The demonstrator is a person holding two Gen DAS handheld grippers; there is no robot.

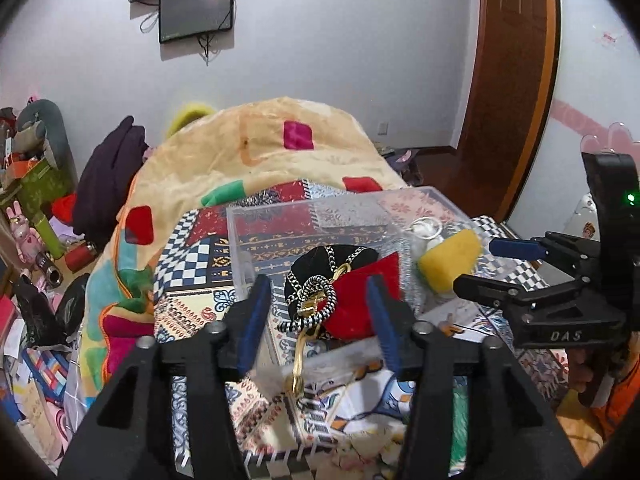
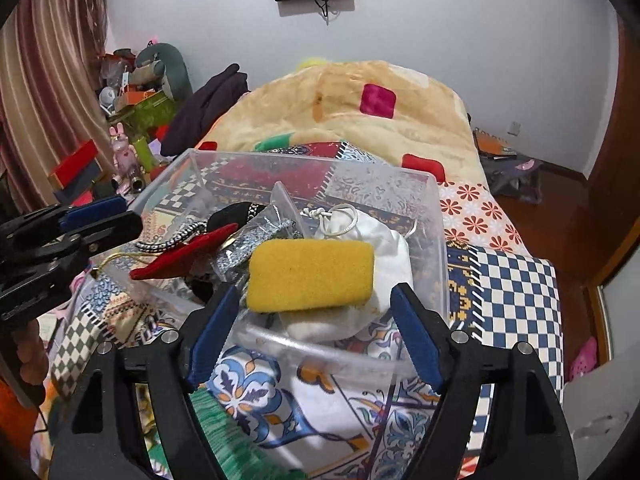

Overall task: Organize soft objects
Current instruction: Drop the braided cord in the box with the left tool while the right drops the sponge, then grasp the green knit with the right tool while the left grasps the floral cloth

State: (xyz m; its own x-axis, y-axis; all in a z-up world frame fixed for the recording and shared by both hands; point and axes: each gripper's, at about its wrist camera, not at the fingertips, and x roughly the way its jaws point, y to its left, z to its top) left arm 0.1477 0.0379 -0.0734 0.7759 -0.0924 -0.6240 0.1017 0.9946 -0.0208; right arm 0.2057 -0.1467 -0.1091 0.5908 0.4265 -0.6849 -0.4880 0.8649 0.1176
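Note:
A clear plastic box (image 1: pixel 248 224) (image 2: pixel 436 200) stands on the patterned bedspread. In it lie a black and red pouch (image 1: pixel 352 300) (image 2: pixel 180 256) with a braided cord and gold clasp, a yellow sponge (image 1: pixel 450 260) (image 2: pixel 312 274), a white drawstring pouch (image 2: pixel 384 240) and a silver mesh bag (image 2: pixel 256 236). My left gripper (image 1: pixel 318 312) is open, its blue pads on either side of the black and red pouch, not touching it. My right gripper (image 2: pixel 316 332) is open at the box's near edge, just before the sponge.
A folded yellow blanket (image 1: pixel 256 148) (image 2: pixel 360 120) with coloured patches lies behind the box. Boxes, toys and bags crowd the floor at left (image 1: pixel 36 240). A wooden door (image 1: pixel 508 80) is at right. Screens hang on the wall (image 1: pixel 196 10).

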